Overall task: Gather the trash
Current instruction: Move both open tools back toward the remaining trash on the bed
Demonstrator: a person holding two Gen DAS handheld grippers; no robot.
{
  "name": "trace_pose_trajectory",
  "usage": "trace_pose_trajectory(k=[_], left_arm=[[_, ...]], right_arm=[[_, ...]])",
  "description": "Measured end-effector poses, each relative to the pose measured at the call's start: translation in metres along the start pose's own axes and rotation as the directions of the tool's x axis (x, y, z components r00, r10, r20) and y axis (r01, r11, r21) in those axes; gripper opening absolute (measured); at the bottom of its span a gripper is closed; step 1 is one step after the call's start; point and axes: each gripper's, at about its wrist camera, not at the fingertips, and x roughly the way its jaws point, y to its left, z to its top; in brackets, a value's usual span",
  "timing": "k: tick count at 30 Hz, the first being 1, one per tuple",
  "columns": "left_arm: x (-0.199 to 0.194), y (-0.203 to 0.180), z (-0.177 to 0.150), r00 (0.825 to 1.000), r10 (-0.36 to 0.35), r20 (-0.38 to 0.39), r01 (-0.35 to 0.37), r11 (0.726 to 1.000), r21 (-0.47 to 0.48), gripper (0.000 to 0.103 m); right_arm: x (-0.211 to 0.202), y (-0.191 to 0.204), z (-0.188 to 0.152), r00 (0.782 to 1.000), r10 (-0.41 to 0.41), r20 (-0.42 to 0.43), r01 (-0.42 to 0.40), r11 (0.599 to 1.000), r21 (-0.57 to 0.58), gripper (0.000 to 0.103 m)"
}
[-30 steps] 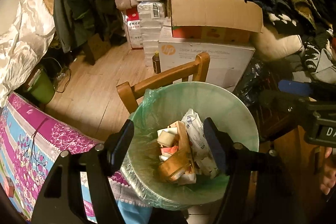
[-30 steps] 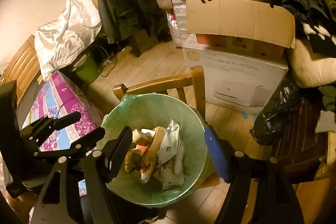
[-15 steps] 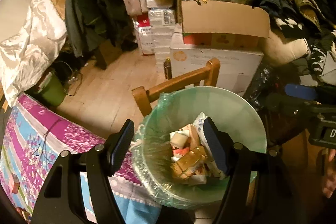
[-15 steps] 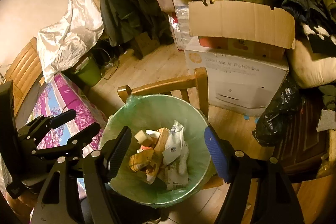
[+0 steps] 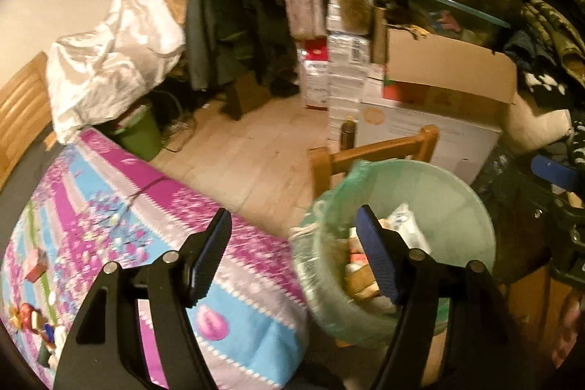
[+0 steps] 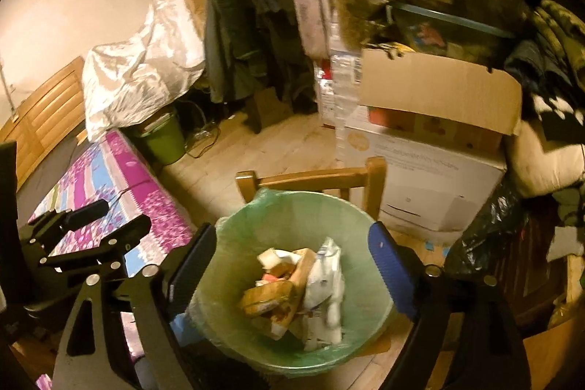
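Observation:
A trash bin with a pale green liner point(image 6: 263, 229) stands on a wooden chair and holds wrappers and cartons point(image 6: 292, 291). My right gripper point(image 6: 292, 265) is open and empty, right above the bin. My left gripper point(image 5: 292, 254) is open and empty; it hangs over the table's edge with the bin point(image 5: 438, 192) at its right. The left gripper also shows at the left of the right wrist view point(image 6: 87, 229). Small bits of trash point(image 5: 33, 265) lie on the table at the far left.
A table with a purple and blue floral cloth point(image 5: 120, 225) is left of the bin. The wooden chair back point(image 6: 310, 178) rises behind the bin. Printer and cardboard boxes point(image 6: 438, 148) stand behind. A green bucket point(image 5: 139, 134) and draped clothes are across the wood floor.
My left gripper has swung left, off the bin and over the table's edge. My right gripper has drawn back a little, still above the bin. Both stay open.

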Motion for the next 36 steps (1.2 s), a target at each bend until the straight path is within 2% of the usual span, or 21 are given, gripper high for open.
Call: trace_pose_trajectory(k=[6, 15, 24, 31, 36], left_arm=[[-0.022, 0.029, -0.017, 0.997, 0.079, 0.015, -0.078, 0.996, -0.042, 0.07], [-0.058, 0.065, -0.036, 0.983, 0.178, 0.052, -0.173, 0.981, -0.088, 0.077], [-0.09, 0.107, -0.061, 0.96, 0.272, 0.073, -0.259, 0.954, -0.149, 0.081], [-0.107, 0.166, -0.111, 0.934, 0.357, 0.024, -0.34, 0.907, -0.248, 0.083], [-0.118, 0.225, -0.16, 0.912, 0.406, -0.059, -0.398, 0.842, -0.365, 0.083]], right_arm=[[-0.013, 0.047, -0.008, 0.995, 0.084, 0.06, -0.079, 0.993, -0.083, 0.098], [-0.035, 0.098, -0.013, 0.977, 0.182, 0.11, -0.164, 0.974, -0.157, 0.098], [-0.037, 0.153, -0.016, 0.966, 0.239, 0.095, -0.213, 0.951, -0.225, 0.098], [-0.029, 0.217, -0.028, 0.959, 0.281, 0.05, -0.252, 0.916, -0.311, 0.098], [-0.011, 0.274, -0.046, 0.946, 0.322, -0.03, -0.311, 0.878, -0.363, 0.098]])
